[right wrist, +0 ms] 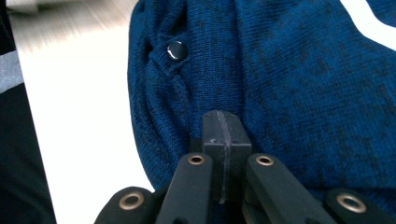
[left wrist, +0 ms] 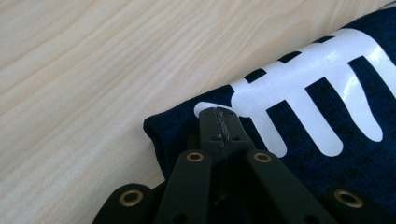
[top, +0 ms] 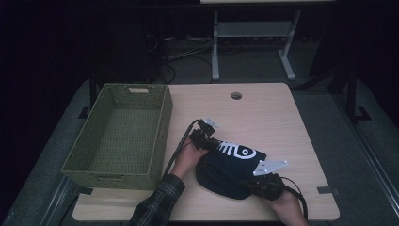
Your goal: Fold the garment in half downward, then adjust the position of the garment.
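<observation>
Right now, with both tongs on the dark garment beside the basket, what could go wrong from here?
1. Both the left tongs and the right tongs look shut, but whether cloth is pinched is unclear; a lift may leave the navy garment behind.
2. If it does rise, the bundle could unfold.
3. The green basket has a high wall; hanging fabric might snag on it.

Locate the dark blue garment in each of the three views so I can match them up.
High view: the garment lies folded on the table's near centre, between both grippers.
Left gripper view: it takes up the lower right, its edge under the shut jaws.
Right gripper view: it covers the centre and right, beneath the shut jaws.
Shared landmark: the white print.
</observation>
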{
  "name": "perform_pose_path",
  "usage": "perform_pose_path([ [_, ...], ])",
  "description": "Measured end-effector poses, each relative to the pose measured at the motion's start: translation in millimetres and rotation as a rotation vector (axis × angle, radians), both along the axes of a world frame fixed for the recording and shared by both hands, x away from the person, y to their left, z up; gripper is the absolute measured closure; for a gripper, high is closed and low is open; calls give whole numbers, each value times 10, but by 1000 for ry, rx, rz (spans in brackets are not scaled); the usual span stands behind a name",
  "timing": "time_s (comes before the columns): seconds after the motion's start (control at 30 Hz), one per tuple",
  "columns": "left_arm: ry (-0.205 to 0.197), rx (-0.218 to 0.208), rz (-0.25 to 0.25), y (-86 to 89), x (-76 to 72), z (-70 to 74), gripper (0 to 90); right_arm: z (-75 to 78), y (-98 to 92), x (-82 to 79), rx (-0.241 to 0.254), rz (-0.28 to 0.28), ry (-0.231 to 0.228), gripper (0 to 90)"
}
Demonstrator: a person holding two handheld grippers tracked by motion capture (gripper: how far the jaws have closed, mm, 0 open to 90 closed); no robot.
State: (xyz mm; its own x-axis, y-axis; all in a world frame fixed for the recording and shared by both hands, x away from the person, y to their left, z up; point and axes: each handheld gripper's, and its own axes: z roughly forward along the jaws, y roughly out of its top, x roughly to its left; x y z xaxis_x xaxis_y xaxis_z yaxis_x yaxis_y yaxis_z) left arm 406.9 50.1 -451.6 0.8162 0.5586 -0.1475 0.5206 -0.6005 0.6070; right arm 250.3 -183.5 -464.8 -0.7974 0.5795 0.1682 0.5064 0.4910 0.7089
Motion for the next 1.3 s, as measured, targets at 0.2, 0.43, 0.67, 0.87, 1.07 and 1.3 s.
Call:
perform_pose_path([
  [0.2, -14, -51, 4, 76, -111, 154, 900, 92, 0, 9, 17, 5, -26, 900],
  [0.43, -37, -95, -10, 228, -427, 331, 900, 281, -101, 107, 68, -32, -93, 900],
  [0.67, -47, -79, -61, 308, -816, 368, 900, 358, -269, 338, 71, -118, -139, 900],
  [0.87, -38, -10, -61, 353, -915, 209, 900, 287, -358, 526, 36, -204, -128, 900],
  [1.07, -37, 41, -58, 349, -861, 97, 900, 70, -363, 637, -41, -232, -57, 900],
  [1.3, -58, 61, -30, 387, -779, 52, 900, -39, -383, 635, -29, -234, -13, 900],
])
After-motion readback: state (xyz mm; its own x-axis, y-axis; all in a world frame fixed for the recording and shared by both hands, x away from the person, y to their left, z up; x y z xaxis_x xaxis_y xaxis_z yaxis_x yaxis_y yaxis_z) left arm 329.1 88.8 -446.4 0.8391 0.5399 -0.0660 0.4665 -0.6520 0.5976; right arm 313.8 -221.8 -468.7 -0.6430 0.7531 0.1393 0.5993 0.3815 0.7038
